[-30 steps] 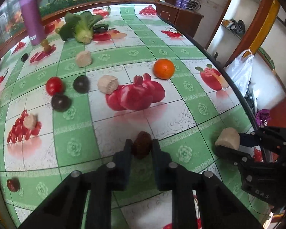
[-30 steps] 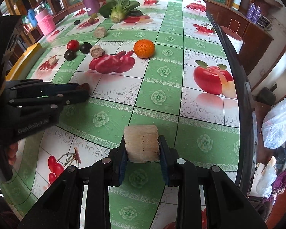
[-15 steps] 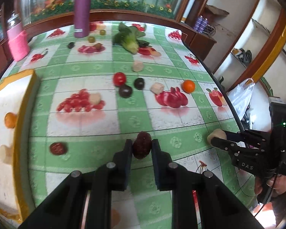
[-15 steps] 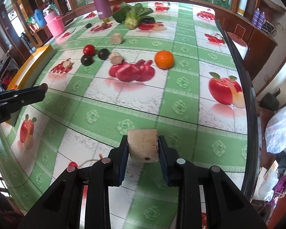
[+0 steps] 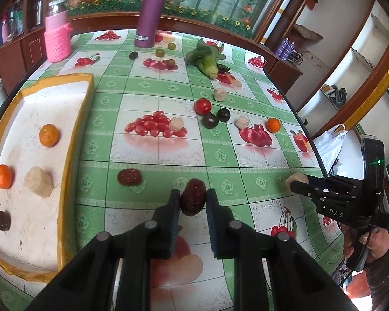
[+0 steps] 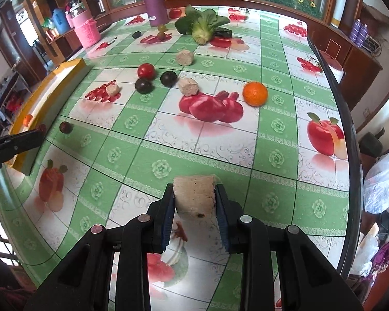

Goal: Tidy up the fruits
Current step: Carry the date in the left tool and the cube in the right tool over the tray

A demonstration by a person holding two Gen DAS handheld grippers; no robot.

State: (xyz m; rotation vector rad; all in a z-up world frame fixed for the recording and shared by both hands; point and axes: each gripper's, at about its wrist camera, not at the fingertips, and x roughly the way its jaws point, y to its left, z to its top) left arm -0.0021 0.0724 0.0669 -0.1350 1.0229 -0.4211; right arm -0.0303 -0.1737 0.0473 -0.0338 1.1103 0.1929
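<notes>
My left gripper (image 5: 193, 199) is shut on a dark red date (image 5: 192, 200), held above the tablecloth right of the tray. My right gripper (image 6: 195, 199) is shut on a beige cut chunk (image 6: 194, 195); it also shows in the left wrist view (image 5: 297, 181). The white tray with a yellow rim (image 5: 75, 129) lies at the left and holds two oranges (image 5: 48, 135), a beige chunk (image 5: 39, 181) and a dark fruit (image 5: 2, 220). A second date (image 5: 129, 177) lies on the cloth near the tray. A loose orange (image 6: 255, 93), a red tomato (image 6: 146, 71) and two dark plums (image 6: 168, 78) lie mid-table.
Beige chunks (image 6: 185, 57) lie scattered among the fruit. A bok choy (image 6: 202, 26), a purple bottle (image 6: 153, 0) and a pink container (image 6: 87, 32) stand at the far end. The table's right edge (image 6: 350, 134) drops off beside a plastic bag (image 6: 383, 181).
Both grippers have lifted and pulled back from the table with their pieces. The left one has swung left, bringing the tray into view.
</notes>
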